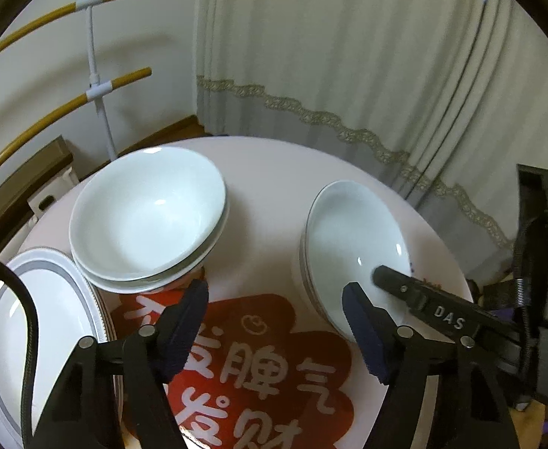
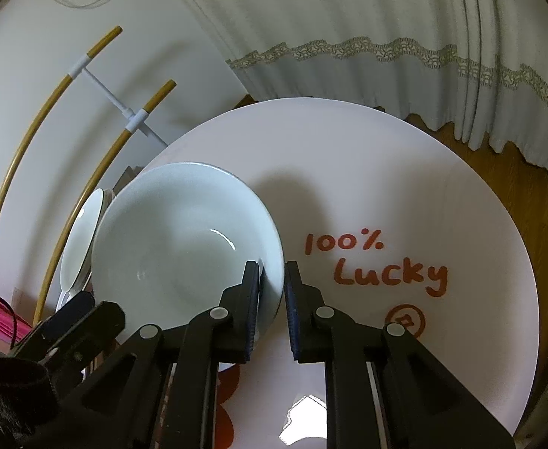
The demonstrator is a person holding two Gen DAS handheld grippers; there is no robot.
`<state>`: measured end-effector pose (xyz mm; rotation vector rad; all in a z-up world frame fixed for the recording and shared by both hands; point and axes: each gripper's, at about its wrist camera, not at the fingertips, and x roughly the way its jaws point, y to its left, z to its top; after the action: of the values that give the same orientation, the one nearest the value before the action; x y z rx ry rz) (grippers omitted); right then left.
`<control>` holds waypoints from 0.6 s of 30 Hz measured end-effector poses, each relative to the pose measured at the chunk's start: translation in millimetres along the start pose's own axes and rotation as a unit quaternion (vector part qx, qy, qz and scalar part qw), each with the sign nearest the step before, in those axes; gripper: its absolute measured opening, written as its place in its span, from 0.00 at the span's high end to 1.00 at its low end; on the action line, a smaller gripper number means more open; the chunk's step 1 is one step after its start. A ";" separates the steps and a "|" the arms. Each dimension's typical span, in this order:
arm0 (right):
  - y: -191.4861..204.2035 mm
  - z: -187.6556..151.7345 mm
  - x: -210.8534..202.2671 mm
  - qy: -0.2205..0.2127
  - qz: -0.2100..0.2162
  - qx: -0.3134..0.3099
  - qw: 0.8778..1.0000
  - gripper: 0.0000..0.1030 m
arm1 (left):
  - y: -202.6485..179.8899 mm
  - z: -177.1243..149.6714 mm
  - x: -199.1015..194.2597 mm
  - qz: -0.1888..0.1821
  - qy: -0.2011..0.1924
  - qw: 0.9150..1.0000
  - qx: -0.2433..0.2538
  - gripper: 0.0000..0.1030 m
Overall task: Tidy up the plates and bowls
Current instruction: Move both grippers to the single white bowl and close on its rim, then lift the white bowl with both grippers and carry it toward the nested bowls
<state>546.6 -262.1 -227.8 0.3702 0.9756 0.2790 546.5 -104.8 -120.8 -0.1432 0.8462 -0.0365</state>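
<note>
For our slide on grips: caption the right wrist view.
Right gripper shut on the rim of a white bowl on the round table.

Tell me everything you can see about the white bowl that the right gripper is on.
The bowl is glossy white, ceramic by its look, round and deep, empty, with light glinting inside. In the left wrist view it tops a small stack of bowls with thin grey lines near their rims, standing on the round white table near its right side. The right gripper is shut on its near rim, one finger inside the bowl and one outside. The left gripper stands open beside it, not touching.
</note>
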 end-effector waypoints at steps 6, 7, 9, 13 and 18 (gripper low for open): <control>-6.4 -1.1 2.2 -0.004 0.013 0.011 1.000 0.87 | -6.3 -1.5 1.6 -0.010 -0.013 1.000 0.024 0.48; -7.8 -1.1 2.6 -0.004 0.016 0.013 1.000 0.87 | -7.3 -2.1 5.4 -0.013 -0.008 1.000 0.027 0.49; -9.6 -1.6 3.2 -0.005 0.020 0.015 1.000 0.87 | -6.6 -2.6 11.7 -0.018 0.000 0.999 0.028 0.57; -12.6 -1.4 3.3 -0.006 0.023 0.014 1.000 0.87 | -7.6 9.0 23.4 -0.024 0.008 0.999 0.040 0.75; -14.6 -2.5 3.7 -0.007 0.028 0.016 0.999 0.87 | -0.6 18.9 31.5 -0.031 0.007 0.999 0.043 0.85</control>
<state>547.4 -273.4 -238.0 0.4288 0.9578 0.3112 581.5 -106.1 -131.7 -0.0877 0.8517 -0.1315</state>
